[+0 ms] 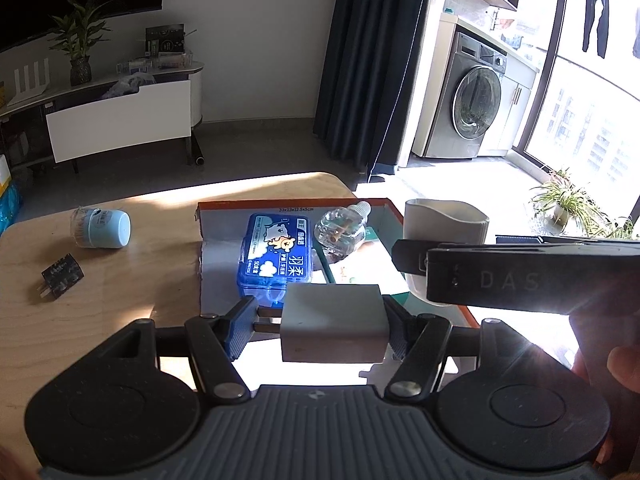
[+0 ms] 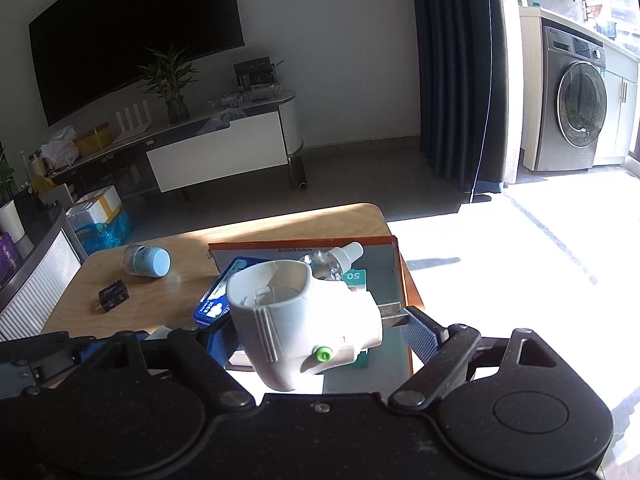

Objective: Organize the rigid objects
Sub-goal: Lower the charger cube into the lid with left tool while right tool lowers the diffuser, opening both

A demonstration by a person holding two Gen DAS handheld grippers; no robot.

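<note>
Pale wood-grain table (image 1: 120, 280), matt and smooth, carries a cardboard box (image 1: 224, 206) with an orange rim and dull grey inner walls. Inside lie a glossy blue plastic case (image 1: 274, 248) and a clear, shiny plastic bottle (image 1: 340, 232) with a white cap. A matt white plastic charger (image 1: 334, 326) with bare metal prongs sits between textured blue pads of the left gripper (image 1: 320, 320), whose black arms look grainy. The right gripper (image 2: 316, 332) grips a smooth white plastic plug-in device (image 2: 300, 316) with ribbed sides and a green button.
</note>
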